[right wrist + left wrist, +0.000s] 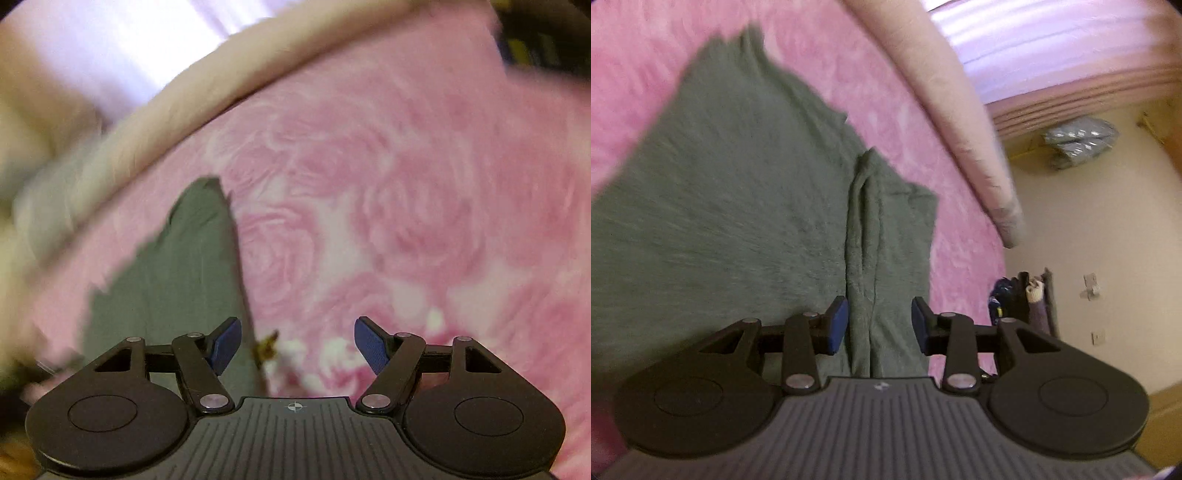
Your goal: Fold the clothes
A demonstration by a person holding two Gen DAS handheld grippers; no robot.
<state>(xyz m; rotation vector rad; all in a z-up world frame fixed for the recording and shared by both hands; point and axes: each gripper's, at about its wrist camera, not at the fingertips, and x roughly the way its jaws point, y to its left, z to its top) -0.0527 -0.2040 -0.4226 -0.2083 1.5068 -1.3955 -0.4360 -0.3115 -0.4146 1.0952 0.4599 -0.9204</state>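
Observation:
A grey-green garment [731, 206] lies spread on a pink rose-patterned blanket [905, 122]. A raised fold of it [864, 240] runs toward my left gripper [880, 323], which is open with the fold between its blue pads, not clamped. In the right wrist view a corner of the same garment [177, 273] lies at the left on the blanket [406, 206]. My right gripper [297, 345] is open and empty, over the blanket just right of the garment's edge. A small brown tag [267, 347] shows at that edge.
A beige bed rail or cushion [953, 110] borders the blanket's far side. Beyond it is a cream floor with a grey bag [1078, 142] and dark items [1019, 295] by the bed. The same beige border [184, 96] curves across the right wrist view.

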